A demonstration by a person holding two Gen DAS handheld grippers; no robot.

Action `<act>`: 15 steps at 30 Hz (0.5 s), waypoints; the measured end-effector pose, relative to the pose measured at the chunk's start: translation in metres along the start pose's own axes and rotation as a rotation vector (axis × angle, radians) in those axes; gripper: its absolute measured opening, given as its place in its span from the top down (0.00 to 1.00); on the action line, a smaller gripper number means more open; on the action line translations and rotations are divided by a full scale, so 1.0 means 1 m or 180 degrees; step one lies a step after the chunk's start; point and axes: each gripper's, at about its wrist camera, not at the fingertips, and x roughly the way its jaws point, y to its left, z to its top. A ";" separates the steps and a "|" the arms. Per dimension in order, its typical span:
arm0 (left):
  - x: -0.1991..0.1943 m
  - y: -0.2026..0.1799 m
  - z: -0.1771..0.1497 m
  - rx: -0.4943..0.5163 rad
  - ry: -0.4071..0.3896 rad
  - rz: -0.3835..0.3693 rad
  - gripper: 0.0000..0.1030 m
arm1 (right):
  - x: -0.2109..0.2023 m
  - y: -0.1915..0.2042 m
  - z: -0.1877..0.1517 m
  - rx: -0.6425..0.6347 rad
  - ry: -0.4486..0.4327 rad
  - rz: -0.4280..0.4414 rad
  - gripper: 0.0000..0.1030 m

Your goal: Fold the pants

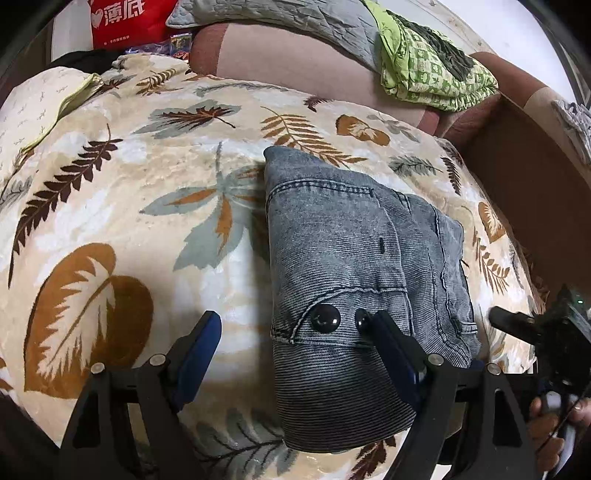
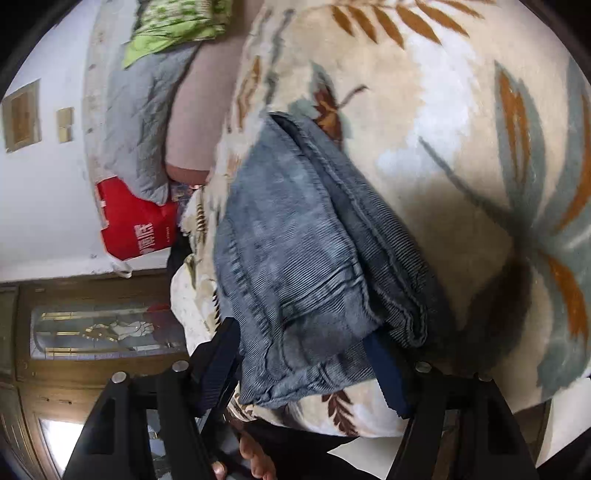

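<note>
Grey-blue denim pants [image 1: 343,266] lie folded into a compact bundle on a leaf-patterned blanket [image 1: 110,192]; two black buttons face me. My left gripper [image 1: 295,332] is open, its jaws wide apart over the bundle's near left edge, the right finger [image 1: 391,350] resting on the denim. In the right wrist view the pants [image 2: 295,251] lie between my right gripper's [image 2: 306,354] open fingers, which straddle the bundle's near end without pinching it. The right gripper also shows at the left wrist view's right edge [image 1: 517,325].
A brown sofa back [image 1: 295,62] with a grey quilt [image 1: 280,18] and a green patterned cloth [image 1: 432,66] lies beyond the blanket. A red bag [image 1: 125,22] sits at the far left. A wooden door [image 2: 92,332] shows beside the bed.
</note>
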 end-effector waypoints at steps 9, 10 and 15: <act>0.001 -0.003 -0.001 0.0113 -0.0023 0.0066 0.18 | -0.018 0.014 -0.009 -0.0413 -0.0302 -0.0369 0.89; -0.001 -0.003 -0.001 0.0134 -0.0017 0.0068 0.18 | -0.024 0.027 -0.015 -0.0607 -0.0387 -0.0459 0.89; -0.029 -0.014 0.003 0.0188 -0.0300 0.0100 0.18 | -0.016 0.033 -0.030 -0.1084 -0.0540 -0.1063 0.89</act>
